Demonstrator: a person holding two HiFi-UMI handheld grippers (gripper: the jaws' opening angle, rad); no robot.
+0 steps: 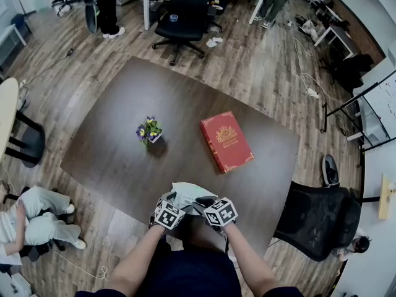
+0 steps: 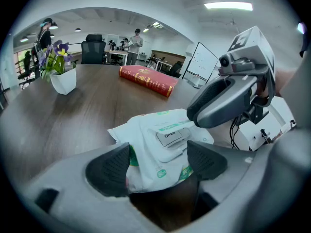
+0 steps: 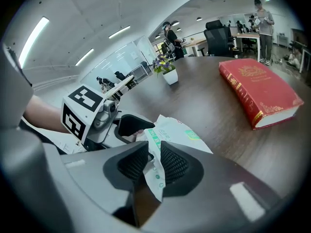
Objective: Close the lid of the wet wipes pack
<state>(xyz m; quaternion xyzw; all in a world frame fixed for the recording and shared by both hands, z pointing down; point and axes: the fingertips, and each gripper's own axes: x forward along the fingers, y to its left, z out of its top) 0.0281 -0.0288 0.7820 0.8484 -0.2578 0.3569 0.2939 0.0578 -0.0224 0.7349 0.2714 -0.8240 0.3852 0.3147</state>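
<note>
Presently both jaws clamp the wet wipes pack (image 2: pixel 146 154); its lid (image 2: pixel 170 137) lies twelve o'clock from left gripper (image 2: pixel 158 164), beside right gripper (image 3: pixel 151 163).

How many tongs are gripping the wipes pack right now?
2. The left tongs clamp the wet wipes pack across its near end; the right tongs pinch its thin edge.

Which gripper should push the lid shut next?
Probably right: the right gripper pinches the wet wipes pack beside the lid, while the left gripper clamps its body steady.
</note>
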